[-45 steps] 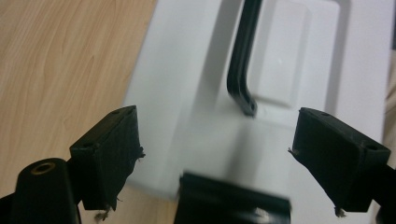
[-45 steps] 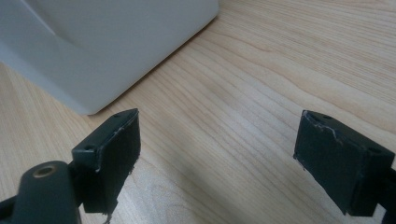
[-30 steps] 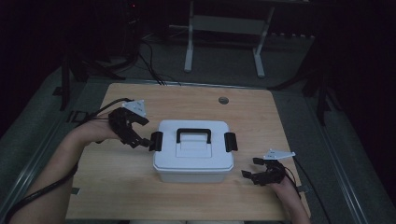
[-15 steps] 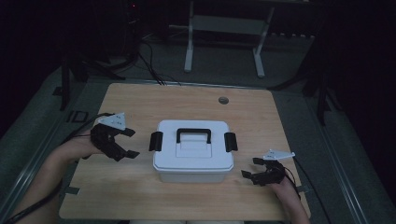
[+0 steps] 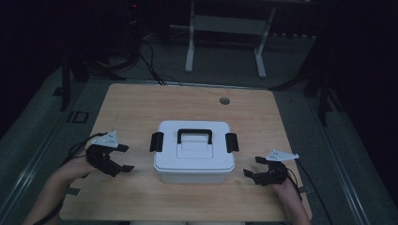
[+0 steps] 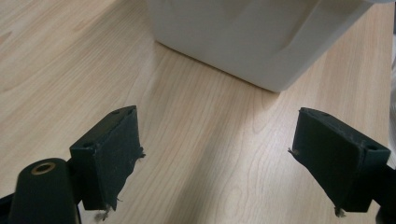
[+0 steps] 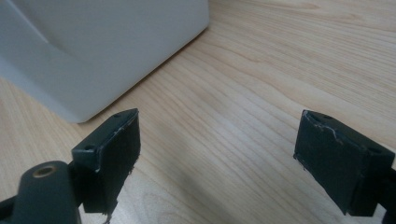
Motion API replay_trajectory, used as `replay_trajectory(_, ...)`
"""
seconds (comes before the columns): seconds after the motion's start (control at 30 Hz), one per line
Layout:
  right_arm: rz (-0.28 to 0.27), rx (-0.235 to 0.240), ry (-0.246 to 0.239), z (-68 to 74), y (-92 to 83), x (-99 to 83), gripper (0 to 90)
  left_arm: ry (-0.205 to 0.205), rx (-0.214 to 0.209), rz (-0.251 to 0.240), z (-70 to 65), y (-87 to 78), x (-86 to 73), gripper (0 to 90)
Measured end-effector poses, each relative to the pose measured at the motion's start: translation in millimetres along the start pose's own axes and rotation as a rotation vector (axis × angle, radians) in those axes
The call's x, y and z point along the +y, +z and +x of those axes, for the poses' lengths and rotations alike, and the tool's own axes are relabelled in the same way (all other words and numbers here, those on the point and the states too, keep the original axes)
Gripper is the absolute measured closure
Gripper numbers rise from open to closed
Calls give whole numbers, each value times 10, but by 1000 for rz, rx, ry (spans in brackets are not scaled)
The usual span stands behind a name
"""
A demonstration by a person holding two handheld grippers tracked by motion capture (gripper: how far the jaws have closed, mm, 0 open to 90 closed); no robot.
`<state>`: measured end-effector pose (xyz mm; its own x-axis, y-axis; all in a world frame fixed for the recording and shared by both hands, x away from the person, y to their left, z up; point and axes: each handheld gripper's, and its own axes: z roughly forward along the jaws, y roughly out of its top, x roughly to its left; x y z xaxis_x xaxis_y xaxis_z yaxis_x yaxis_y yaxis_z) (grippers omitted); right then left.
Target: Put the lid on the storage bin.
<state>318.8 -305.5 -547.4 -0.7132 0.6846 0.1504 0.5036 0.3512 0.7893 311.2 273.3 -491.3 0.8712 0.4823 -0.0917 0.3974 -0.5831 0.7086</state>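
At table centre: white lidded box (image 5: 194,152), black handle (image 5: 195,135) on lid, black side latches (image 5: 156,141) both down.

Flanked by left gripper (image 5: 121,158) and right gripper (image 5: 251,167), each resting low on wooden table (image 5: 141,108), clear of the box. Jaws of both spread wide, nothing between but bare wood. Long axis of box running left to right, one latch facing each hand. From left jaws, box wall (image 6: 252,42) ahead and slightly right; from right jaws, box corner (image 7: 102,51) ahead and left. Neither plainly nearer.
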Motion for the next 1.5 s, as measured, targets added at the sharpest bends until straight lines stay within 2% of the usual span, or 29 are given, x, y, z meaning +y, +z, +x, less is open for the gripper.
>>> replay_trajectory(0.07, -5, -5, 3, -5, -3, -4, 140, -22, 8, -22, 0, 43, -69, 151)
replay_trajectory(0.2, -12, -28, 1, -14, -9, -14, 140, -48, 49, -57, -19, 127, -217, 151)
replay_trajectory(0.27, -17, -36, 3, -17, -13, -17, 140, -51, 73, -67, -34, 160, -283, 151)
replay_trajectory(0.53, -36, -87, 24, -29, -25, -26, 139, -116, 171, -123, -89, 230, -480, 151)
replay_trajectory(0.6, -40, -105, 34, -39, -30, -34, 139, -131, 211, -131, -105, 248, -511, 151)
replay_trajectory(0.73, -41, -109, 51, -49, -28, -44, 139, -149, 307, -128, -121, 300, -527, 151)
replay_trajectory(0.77, -39, -114, 50, -47, -26, -45, 137, -156, 319, -143, -128, 305, -528, 151)
replay_trajectory(0.83, -44, -129, 54, -44, -26, -48, 137, -177, 327, -157, -135, 312, -527, 151)
replay_trajectory(0.93, -66, -160, 75, -63, -45, -61, 136, -171, 352, -165, -172, 328, -535, 151)
replay_trajectory(1.03, -89, -196, 117, -101, -71, -84, 136, -165, 374, -172, -199, 342, -539, 150)
replay_trajectory(1.13, -103, -217, 151, -126, -93, -103, 134, -182, 411, -194, -246, 376, -554, 151)
replay_trajectory(1.2, -113, -222, 161, -139, -101, -112, 133, -176, 430, -201, -271, 379, -554, 150)
replay_trajectory(1.27, -119, -233, 175, -148, -106, -120, 133, -179, 433, -212, -279, 377, -555, 150)
replay_trajectory(1.5, -108, -252, 164, -144, -93, -128, 132, -213, 475, -263, -285, 364, -596, 145)
